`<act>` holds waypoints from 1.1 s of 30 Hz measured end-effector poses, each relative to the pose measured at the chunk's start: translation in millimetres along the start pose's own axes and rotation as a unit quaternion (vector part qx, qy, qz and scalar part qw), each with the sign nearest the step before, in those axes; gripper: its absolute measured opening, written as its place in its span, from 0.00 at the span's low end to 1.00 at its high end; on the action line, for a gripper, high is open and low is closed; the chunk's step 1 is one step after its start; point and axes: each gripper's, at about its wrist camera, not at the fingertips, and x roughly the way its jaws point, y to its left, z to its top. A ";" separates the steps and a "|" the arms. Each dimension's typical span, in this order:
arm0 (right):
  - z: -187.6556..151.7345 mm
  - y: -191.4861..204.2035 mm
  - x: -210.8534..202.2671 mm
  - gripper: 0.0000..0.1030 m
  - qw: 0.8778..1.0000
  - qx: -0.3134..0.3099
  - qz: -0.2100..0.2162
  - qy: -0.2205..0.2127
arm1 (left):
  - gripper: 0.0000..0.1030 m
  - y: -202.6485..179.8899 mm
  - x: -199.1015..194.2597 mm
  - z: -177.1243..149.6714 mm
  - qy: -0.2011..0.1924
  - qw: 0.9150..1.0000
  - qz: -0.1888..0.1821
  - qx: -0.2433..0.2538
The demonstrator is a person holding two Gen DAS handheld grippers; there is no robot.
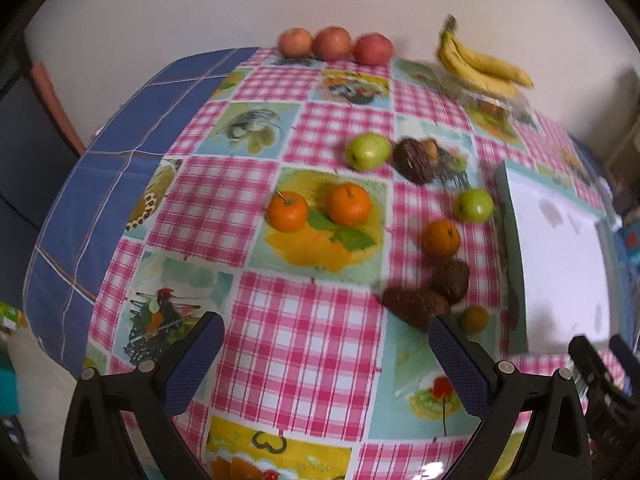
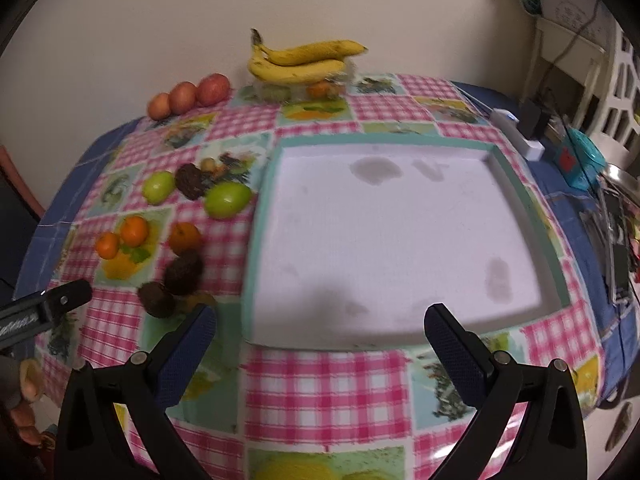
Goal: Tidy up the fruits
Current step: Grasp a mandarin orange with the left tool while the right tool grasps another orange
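1. My left gripper [image 1: 326, 344] is spread wide with nothing between its blue fingers, held above the checked tablecloth [image 1: 304, 340]
2. My right gripper [image 2: 320, 330] is likewise released and empty, poised over the near edge of a white tray [image 2: 516, 184] with a green rim
3. Only the right view shows the tray whole: a shallow square with a few grey stains and no fruit in it. It also shows shelves and cables to the far right, and my other gripper's tip and some fingers [image 2: 30, 380] at the left edge
4. Only the left view shows the fruit closely. Two oranges [image 1: 318, 208] sit side by side on a printed square; a third orange [image 1: 441, 237] lies nearer the tray
5. Two green apples [image 1: 368, 151] flank a dark brown fruit [image 1: 414, 160], and two more brown fruits [image 1: 432, 292] lie touching each other just beside the tray
6. A small yellowish fruit [image 1: 474, 319] sits by my finger; it is too blurred to name, perhaps a lime
7. Three red apples [image 1: 334, 43] line the far edge by the wall, with a bunch of bananas [image 1: 480, 64] resting on clear wrapping
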 end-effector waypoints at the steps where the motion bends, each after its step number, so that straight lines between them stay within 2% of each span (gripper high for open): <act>1: 2.1 3.8 0.1 1.00 1.000 -0.002 0.010 -0.004 | 1.00 4.7 -0.6 2.6 -0.009 1.000 0.003 -0.009; 4: 8.0 15.7 2.9 1.00 0.999 -0.009 0.038 -0.008 | 1.00 14.8 0.0 9.1 -0.032 0.999 0.012 -0.025; 9: 21.1 36.0 5.8 1.00 0.997 -0.035 0.070 -0.017 | 1.00 28.0 5.3 20.7 -0.043 0.998 0.012 -0.047; 15: 38.3 44.5 14.0 1.00 0.994 -0.050 0.093 -0.021 | 1.00 31.4 13.6 36.2 -0.045 0.997 -0.008 -0.063; 19: 50.1 46.5 19.0 1.00 0.994 -0.050 0.095 -0.028 | 1.00 32.2 14.5 47.9 -0.056 0.996 -0.007 -0.070; 22: 57.5 49.7 22.1 1.00 0.993 -0.051 0.105 -0.030 | 1.00 33.7 20.0 54.7 -0.047 0.996 -0.011 -0.075; 25: 63.5 55.9 25.5 1.00 0.992 -0.054 0.113 -0.029 | 1.00 39.1 29.4 60.8 -0.016 0.995 -0.023 -0.097; 28: 69.7 65.9 27.1 0.99 0.990 -0.067 0.119 -0.035 | 1.00 41.0 31.8 65.1 -0.016 0.994 -0.022 -0.104; 29: 71.4 69.8 27.7 0.98 0.989 -0.071 0.121 -0.037 | 1.00 40.5 32.1 67.0 -0.017 0.995 -0.020 -0.101; 31: 74.6 77.0 30.8 0.87 0.988 -0.076 0.126 -0.036 | 1.00 42.9 34.9 70.7 -0.016 0.994 -0.023 -0.106; 33: 76.9 83.4 36.1 0.81 0.988 -0.079 0.130 -0.031 | 1.00 47.3 40.2 73.7 -0.009 0.992 -0.029 -0.120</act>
